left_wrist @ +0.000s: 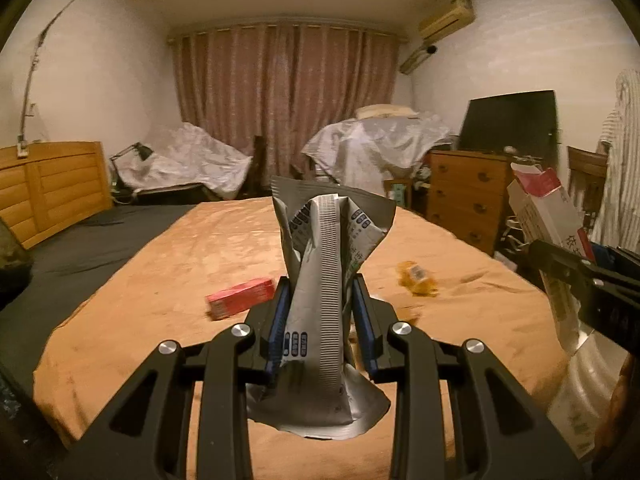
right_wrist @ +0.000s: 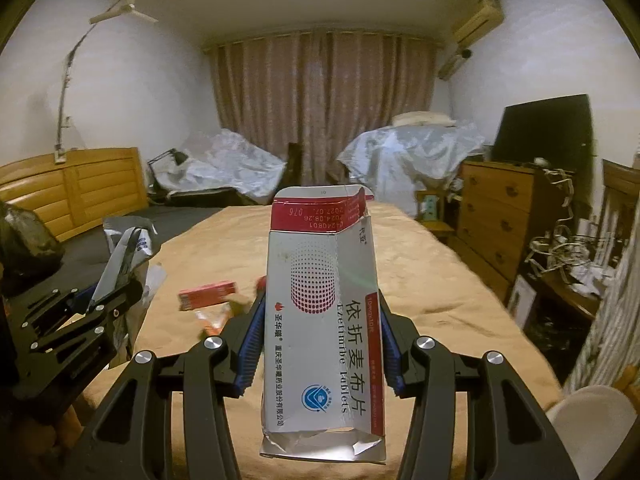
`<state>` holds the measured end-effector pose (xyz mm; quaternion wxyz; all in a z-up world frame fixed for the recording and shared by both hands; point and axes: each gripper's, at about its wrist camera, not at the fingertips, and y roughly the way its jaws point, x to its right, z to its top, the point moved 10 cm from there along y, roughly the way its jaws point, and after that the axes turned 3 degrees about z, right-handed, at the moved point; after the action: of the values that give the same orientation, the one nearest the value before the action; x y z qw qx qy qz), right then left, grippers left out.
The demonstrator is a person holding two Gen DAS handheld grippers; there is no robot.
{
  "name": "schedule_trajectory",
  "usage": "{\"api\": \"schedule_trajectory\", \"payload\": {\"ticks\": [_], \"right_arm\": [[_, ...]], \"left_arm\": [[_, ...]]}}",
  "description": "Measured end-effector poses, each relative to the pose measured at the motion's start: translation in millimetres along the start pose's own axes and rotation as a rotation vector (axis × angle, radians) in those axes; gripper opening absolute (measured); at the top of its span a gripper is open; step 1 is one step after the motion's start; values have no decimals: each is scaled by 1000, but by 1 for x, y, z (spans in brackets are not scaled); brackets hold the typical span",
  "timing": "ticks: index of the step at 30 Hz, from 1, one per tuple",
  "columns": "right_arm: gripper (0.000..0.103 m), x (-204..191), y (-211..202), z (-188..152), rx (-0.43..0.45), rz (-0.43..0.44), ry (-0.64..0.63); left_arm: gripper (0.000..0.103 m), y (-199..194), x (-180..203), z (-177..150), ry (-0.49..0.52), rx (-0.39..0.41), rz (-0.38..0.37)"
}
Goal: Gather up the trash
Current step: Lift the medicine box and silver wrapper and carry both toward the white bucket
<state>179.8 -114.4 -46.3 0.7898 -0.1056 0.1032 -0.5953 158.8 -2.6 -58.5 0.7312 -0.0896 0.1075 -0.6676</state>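
A: What does the left gripper (left_wrist: 320, 312) have?

B: Its blue-padded fingers (left_wrist: 280, 320) are clamped on a crumpled silver foil wrapper (left_wrist: 324, 280), which stands upright between them, its torn top flaring above the tips and its bottom edge hanging below.

A: And the right gripper (right_wrist: 320, 336)?

B: That one grips a flattened white and red tablet box (right_wrist: 324, 312), pads pressed against both its long edges. The box stands upright too, the open red flap on top and the torn silver end at the bottom.

A: Where are the two relative to each other?

B: Side by side above the bed (left_wrist: 160, 320), apart, each visible at the edge of the other's camera.

A: Anything else lying about?

B: On the orange bedspread, beyond the fingers, lies a small red box (left_wrist: 240, 296), and to its right, well apart, a yellow-orange crumpled wrapper (left_wrist: 416, 278). The right wrist view also shows a small red and white packet (right_wrist: 212, 318) just beside the red box, blurred.
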Motion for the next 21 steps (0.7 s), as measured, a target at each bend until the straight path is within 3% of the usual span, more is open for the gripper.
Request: {"api": "schedule_trajectory", "payload": {"ticks": [12, 21], "right_arm": [[51, 109, -68, 0, -17, -177, 49], [51, 223, -139, -25, -84, -335, 107]], "left_arm": [[29, 0, 112, 17, 57, 2, -198], [29, -4, 218, 8, 120, -43, -389]]}}
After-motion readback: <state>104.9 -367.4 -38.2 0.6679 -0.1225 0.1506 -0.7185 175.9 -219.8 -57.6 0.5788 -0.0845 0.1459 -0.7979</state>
